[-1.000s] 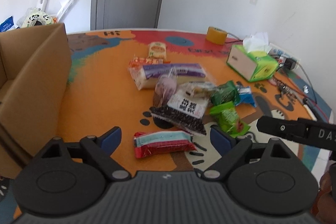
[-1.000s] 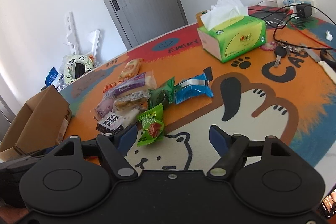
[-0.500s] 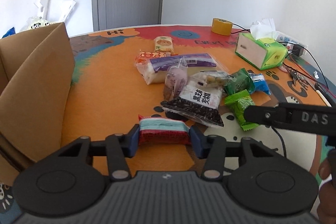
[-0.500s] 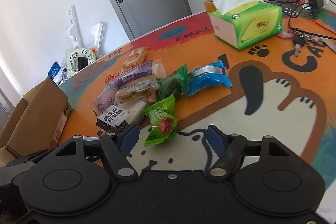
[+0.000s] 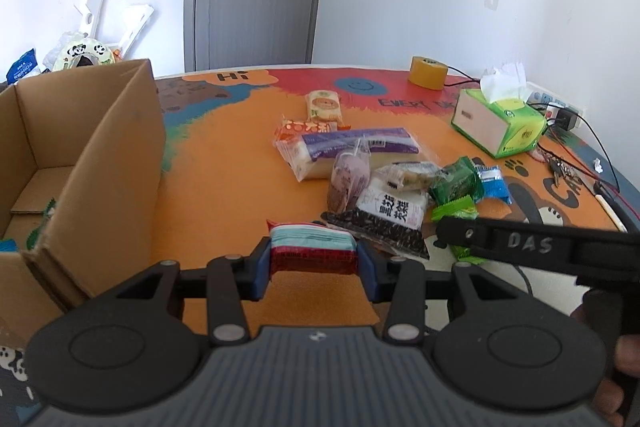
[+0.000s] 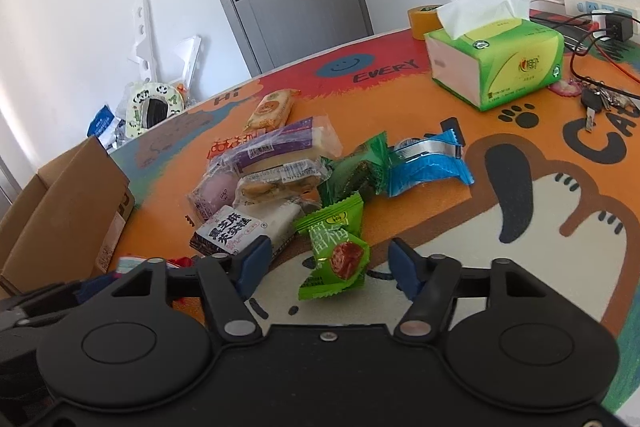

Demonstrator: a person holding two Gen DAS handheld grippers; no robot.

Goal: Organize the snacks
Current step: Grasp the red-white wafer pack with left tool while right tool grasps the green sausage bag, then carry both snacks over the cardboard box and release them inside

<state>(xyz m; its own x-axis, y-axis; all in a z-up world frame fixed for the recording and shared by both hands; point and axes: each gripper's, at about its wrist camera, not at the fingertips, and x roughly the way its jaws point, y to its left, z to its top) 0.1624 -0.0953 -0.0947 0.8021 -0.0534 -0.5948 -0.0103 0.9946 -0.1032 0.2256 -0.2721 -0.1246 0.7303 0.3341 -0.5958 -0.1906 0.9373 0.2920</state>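
Left gripper point(image 5: 314, 263) (angled downward) clamped around red snack pack point(image 5: 313, 247)

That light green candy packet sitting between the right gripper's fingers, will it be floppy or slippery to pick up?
Probably floppy at the edges: the light green packet has thin crimped ends and a puffed middle. It looks light, so it may skid on the mat if nudged. Its glossy film could slip. The right gripper has been closing, but its pads do not yet touch it.
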